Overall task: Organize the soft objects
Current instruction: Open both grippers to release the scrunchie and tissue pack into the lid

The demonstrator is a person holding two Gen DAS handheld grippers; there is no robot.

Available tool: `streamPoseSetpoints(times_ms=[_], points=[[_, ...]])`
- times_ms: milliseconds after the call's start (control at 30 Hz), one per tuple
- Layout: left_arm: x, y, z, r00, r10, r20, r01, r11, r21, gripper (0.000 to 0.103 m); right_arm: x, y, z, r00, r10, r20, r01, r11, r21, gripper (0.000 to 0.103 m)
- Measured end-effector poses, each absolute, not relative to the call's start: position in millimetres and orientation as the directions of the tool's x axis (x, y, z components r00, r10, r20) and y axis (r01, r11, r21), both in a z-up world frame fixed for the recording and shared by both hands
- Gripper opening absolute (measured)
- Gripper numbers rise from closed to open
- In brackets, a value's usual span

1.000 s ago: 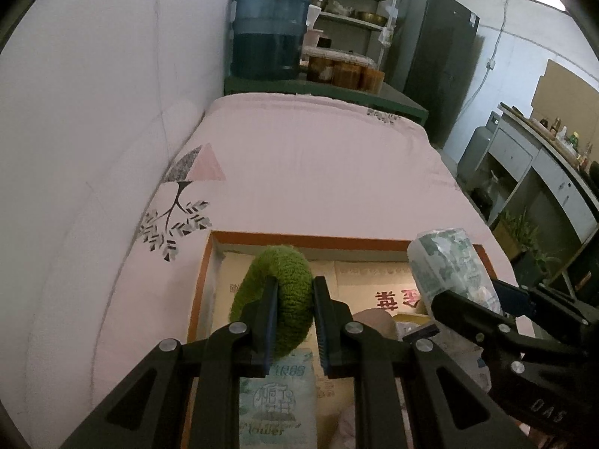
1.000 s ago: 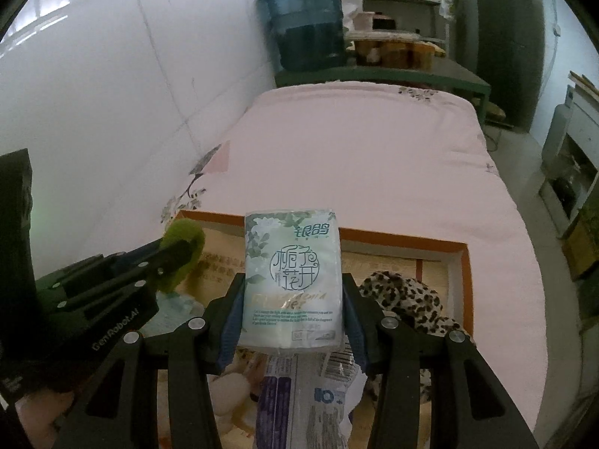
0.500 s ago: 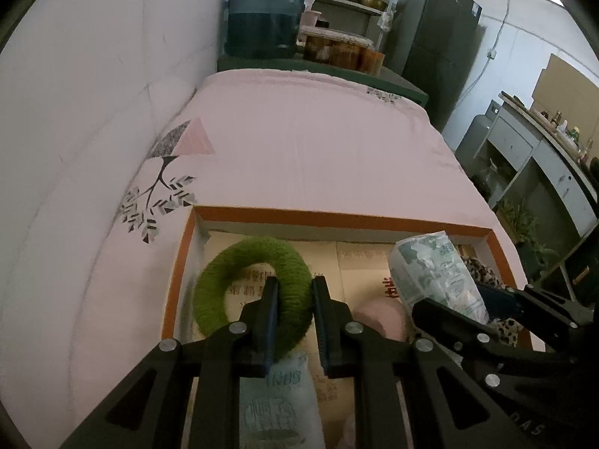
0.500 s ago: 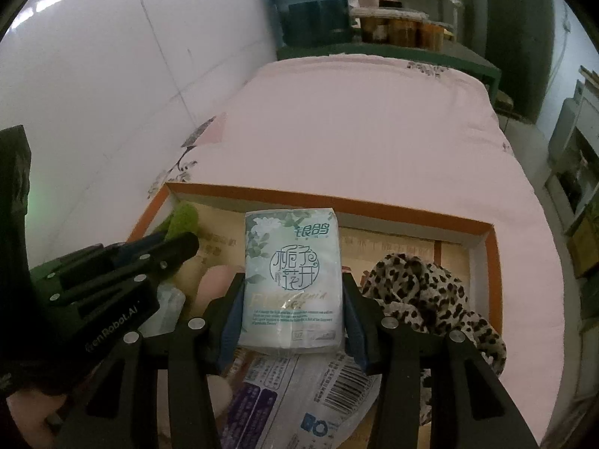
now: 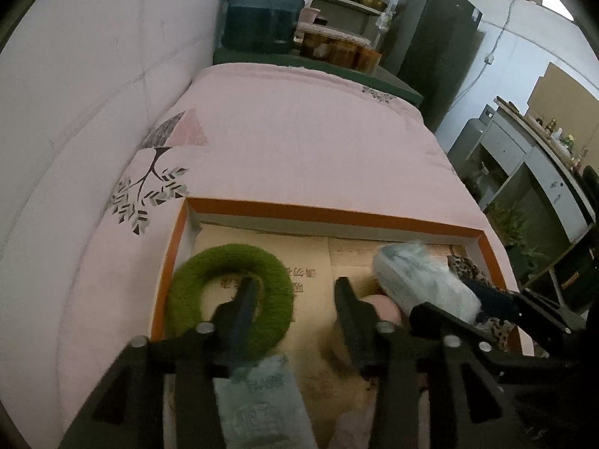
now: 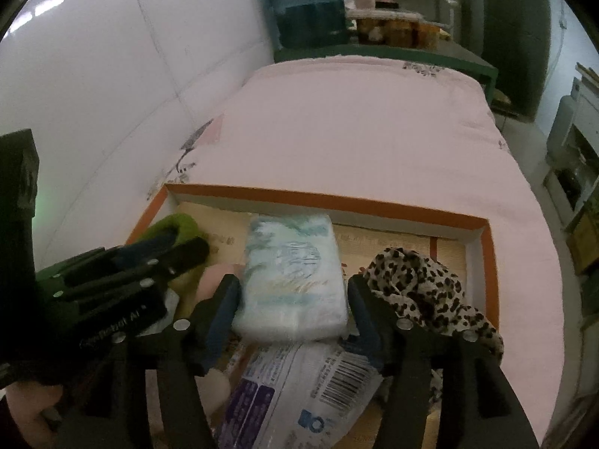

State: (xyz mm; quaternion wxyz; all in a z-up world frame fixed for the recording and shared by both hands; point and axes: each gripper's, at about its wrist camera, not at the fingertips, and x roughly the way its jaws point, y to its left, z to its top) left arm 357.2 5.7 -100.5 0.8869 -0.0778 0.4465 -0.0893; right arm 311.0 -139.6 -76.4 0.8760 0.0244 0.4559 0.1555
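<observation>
Left wrist view first: the left gripper (image 5: 295, 293) has its jaws parted, having just been opening; the green ring (image 5: 228, 301) lies flat in the lower left of the frame, in the near-left corner of the orange-rimmed box (image 5: 329, 215); the left finger overlaps the ring's right side, yet no pad presses it. At lower right the right gripper (image 5: 483, 321) reaches in with the pale tissue pack (image 5: 423, 286) ahead of it, a leopard-print cloth (image 5: 468, 269) just behind. The box sits on a pink bedspread (image 5: 299, 138).

Right wrist view: the right gripper (image 6: 294, 288) stands wide, its jaws having just been opening; the tissue pack (image 6: 294, 280) lies between the fingers at mid-frame, tilted back inside the box (image 6: 325, 200); whether the pads touch it I cannot tell. The leopard-print cloth (image 6: 423, 284) lies at right; a printed plastic bag (image 6: 299, 400) lies at the bottom; the left gripper (image 6: 183, 250) and the green ring (image 6: 179, 224) sit at left.
</observation>
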Motion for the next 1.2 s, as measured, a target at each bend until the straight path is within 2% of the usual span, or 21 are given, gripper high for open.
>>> streamPoseSetpoints(times_ms=[633, 700, 1200], points=[[329.3, 0.5, -64.2, 0.641, -0.206, -0.739, 0.100, 0.977, -0.186, 0.046, 280.8, -145.9, -42.8, 0.588, 0.296, -0.753, -0.246, 0.952, 0.183, 0.064], [323.0, 0.2, -58.2, 0.654, -0.200, -0.729, 0.103, 0.979, -0.177, 0.052, 275.8, -146.6, -38.2, 0.593, 0.297, -0.748, -0.245, 0.952, 0.184, 0.064], [276.8, 3.2, -21.2, 0.710, -0.184, -0.680, 0.117, 0.983, -0.144, 0.056, 230.6, -144.8, -6.5, 0.632, 0.296, -0.716, -0.237, 0.954, 0.185, 0.064]])
